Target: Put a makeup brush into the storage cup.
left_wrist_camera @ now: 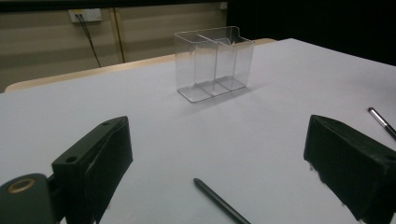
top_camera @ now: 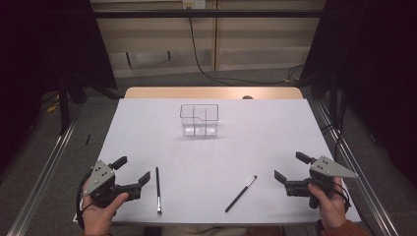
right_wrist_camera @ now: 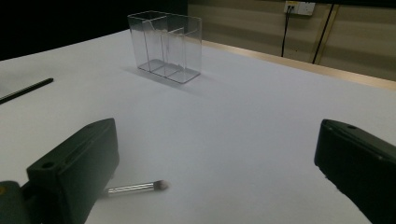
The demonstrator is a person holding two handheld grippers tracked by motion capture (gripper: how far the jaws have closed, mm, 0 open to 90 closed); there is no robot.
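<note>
Two brushes flat on the surface (top_camera: 147,123), one near each gripper, both sets of fingers released and empty.
Left brush (top_camera: 158,190) runs near-to-far just right of the left gripper (top_camera: 132,173); right brush (top_camera: 241,193) lies diagonal, left of the right gripper (top_camera: 290,167). One clear organizer (top_camera: 198,119) stands far centre, well apart.

Two slim dark brushes lying flat on white table, left brush (top_camera: 158,189) near-vertical, right brush (top_camera: 241,193) slanted, well apart.

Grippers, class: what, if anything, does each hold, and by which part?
Nothing. The left gripper and right gripper are open and empty; both brushes lie untouched.
</note>
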